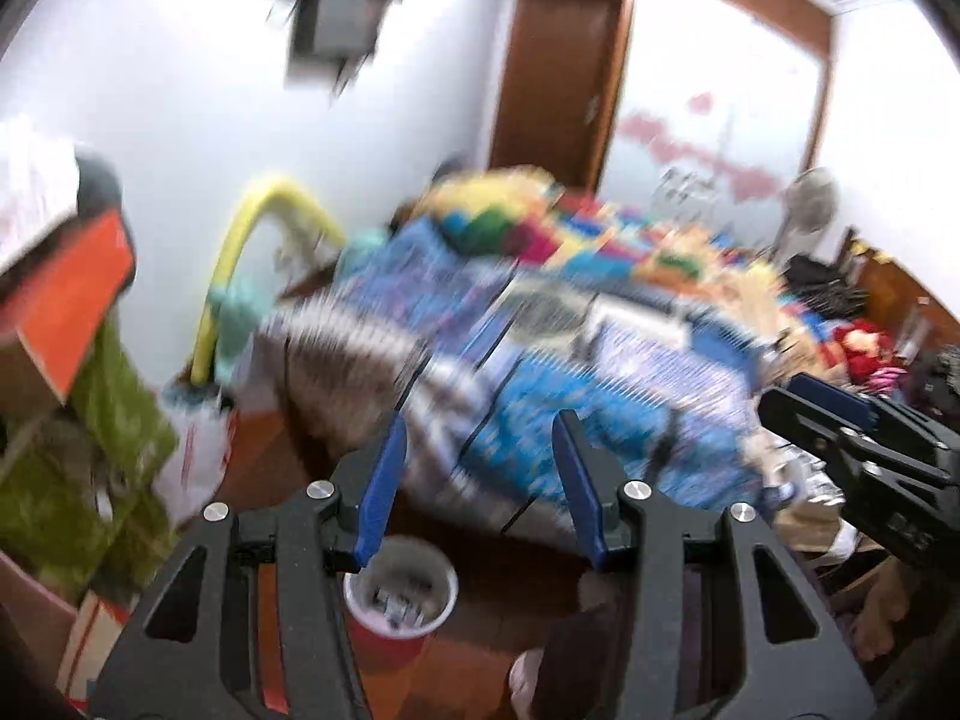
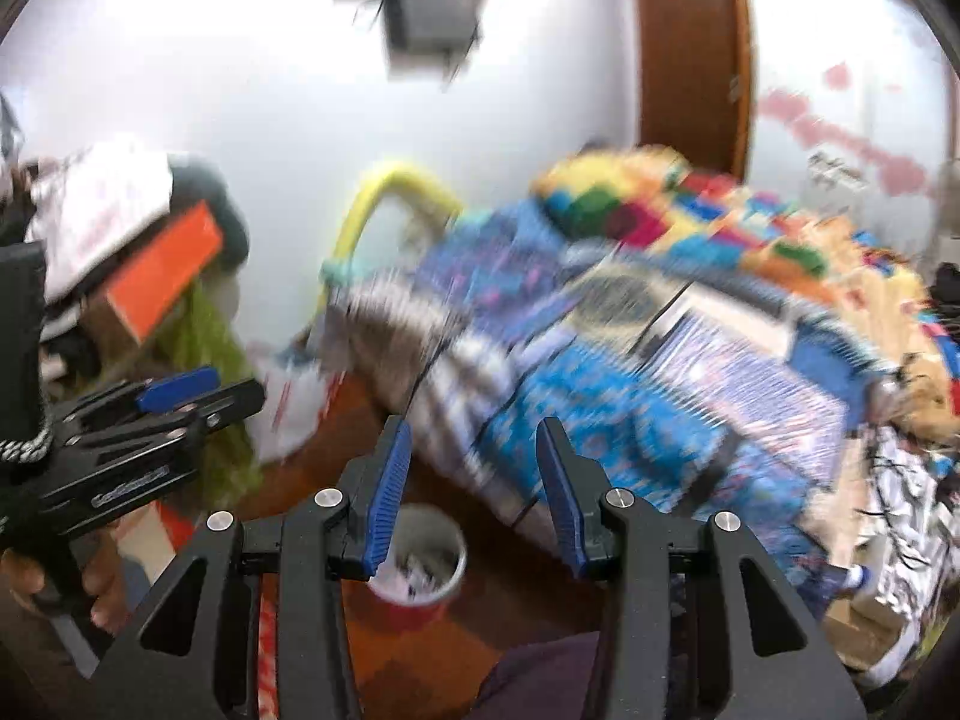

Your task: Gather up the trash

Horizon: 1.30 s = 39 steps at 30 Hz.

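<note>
Both views are smeared by motion. My left gripper (image 1: 480, 420) is open, with nothing between its blue pads. Under it on the wooden floor stands a red cup (image 1: 384, 642) with a white inside and small scraps in it. My right gripper (image 2: 473, 423) is open too and holds nothing. The same red cup (image 2: 414, 606) shows below its left finger. Each gripper appears in the other's view: the right gripper (image 1: 780, 393) at the right edge, the left gripper (image 2: 237, 384) at the left, held by a hand (image 2: 102, 594).
A bed under a blue patterned blanket (image 1: 600, 390) and a many-coloured quilt (image 1: 570, 228) fills the middle and right. At the left are an orange box (image 1: 72, 300), a green bag (image 1: 102, 420) and a white plastic bag (image 1: 192, 456). A yellow tube (image 1: 240, 228) leans against the wall.
</note>
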Motion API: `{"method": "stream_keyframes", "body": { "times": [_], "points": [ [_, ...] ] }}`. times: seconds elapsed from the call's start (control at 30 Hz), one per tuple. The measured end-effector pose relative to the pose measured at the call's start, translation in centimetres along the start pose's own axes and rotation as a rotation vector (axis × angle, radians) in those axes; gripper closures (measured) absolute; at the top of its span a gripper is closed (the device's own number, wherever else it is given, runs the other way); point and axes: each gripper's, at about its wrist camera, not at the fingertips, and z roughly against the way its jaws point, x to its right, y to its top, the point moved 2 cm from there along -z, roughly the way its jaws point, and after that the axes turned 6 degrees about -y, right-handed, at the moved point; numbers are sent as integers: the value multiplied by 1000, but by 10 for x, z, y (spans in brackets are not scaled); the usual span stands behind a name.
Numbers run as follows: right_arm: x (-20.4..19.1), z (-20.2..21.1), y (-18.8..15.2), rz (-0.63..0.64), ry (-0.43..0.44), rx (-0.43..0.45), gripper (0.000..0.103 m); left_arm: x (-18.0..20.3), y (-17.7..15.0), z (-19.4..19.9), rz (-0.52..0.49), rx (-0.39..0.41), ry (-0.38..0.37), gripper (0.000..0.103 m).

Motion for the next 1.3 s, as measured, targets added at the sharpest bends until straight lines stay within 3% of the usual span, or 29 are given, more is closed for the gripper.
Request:
{"method": "stream_keyframes", "body": {
  "times": [0.17,0.33,0.43,0.47,0.5,0.53,0.6,0.67,0.73,1.3],
  "points": [
    [6,74,-4,-51,-90,176,63,42,3,58,-82,124,-78,53],
    [2,117,-25,-85,-153,244,63,70,-12,97,-149,197,-100,53],
    [-3,135,-39,-65,-209,267,63,79,-28,117,-169,227,-113,47],
    [-3,140,-42,-61,-223,271,61,80,-33,123,-169,234,-120,41],
    [-4,145,-45,-60,-238,277,51,83,-37,126,-169,238,-125,35],
    [-3,149,-48,-64,-254,286,35,85,-41,129,-176,242,-125,33],
    [-2,158,-53,-75,-279,315,21,90,-49,134,-202,243,-112,23],
    [-2,165,-55,-75,-299,337,16,93,-56,135,-205,235,-103,8],
    [-3,170,-57,-78,-317,352,0,92,-61,136,-195,233,-93,5],
    [4,177,-79,-155,-259,321,0,89,-75,138,-161,219,-70,4]
  ]
}}
